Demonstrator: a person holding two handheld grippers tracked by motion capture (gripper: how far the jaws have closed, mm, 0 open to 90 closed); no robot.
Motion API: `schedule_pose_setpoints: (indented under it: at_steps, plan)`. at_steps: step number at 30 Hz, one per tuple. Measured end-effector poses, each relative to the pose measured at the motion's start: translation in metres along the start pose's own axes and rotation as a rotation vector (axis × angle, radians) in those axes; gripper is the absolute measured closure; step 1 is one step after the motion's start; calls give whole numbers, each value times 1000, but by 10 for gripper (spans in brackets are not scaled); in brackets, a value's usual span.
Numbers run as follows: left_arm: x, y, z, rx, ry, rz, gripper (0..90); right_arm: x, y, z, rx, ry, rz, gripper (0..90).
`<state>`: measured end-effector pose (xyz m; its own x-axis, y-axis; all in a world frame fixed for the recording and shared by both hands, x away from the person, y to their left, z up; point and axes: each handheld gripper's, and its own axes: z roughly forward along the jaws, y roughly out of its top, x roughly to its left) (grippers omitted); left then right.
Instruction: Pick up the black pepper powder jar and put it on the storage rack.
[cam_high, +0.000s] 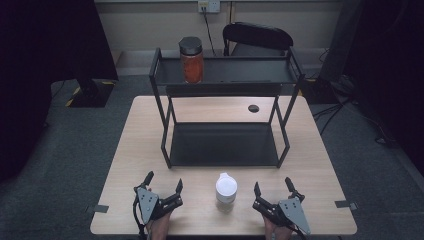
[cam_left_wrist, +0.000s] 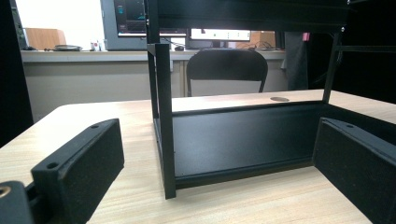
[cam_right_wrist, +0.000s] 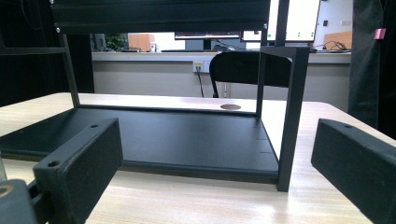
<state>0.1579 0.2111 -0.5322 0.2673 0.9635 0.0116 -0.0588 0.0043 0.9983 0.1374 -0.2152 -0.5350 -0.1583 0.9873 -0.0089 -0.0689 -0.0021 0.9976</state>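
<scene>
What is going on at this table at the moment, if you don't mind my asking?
A person holds a two-jaw gripper in each hand at the near edge of the table. The left gripper and the right gripper both rest with jaws open, holding nothing. A small white-lidded jar stands between them, untouched. Beyond it is a black two-tier rack, with an orange jar on its top shelf.

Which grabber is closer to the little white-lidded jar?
Right, though barely. The right gripper sits just beside the white-lidded jar; the left gripper rests slightly farther off on its other side. Both are open.
</scene>
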Motion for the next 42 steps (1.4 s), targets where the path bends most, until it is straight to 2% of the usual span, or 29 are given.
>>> schedule_pose_setpoints:
  at_steps: [7, 11, 16, 22, 26, 33, 39, 42]
  plan:
    - [0, 0, 0, 0, 0, 0, 14, 0, 0, 0, 1, 1, 4, 9]
    - [-1, 0, 0, 0, 5, 0, 19, -2, 5, 0, 9, 7, 22, 9]
    - [-1, 0, 1, 0, 9, 0, 15, -4, 21, -5, -3, 25, 43, 0]
    - [-2, 0, 1, 0, 11, 1, 15, 4, 40, -9, -23, 45, 58, 0]
    - [-2, 0, 1, 0, 12, 0, 15, 12, 48, -8, -38, 74, 40, 0]
    - [-2, 0, 1, 1, 12, 1, 15, 23, 54, -5, -49, 104, 56, 0]
    - [-2, 0, 1, 1, 14, 1, 13, 26, 58, -7, -59, 122, 79, 0]
    - [-2, 0, 1, 1, 14, 0, 14, 30, 58, -9, -70, 133, 74, 1]
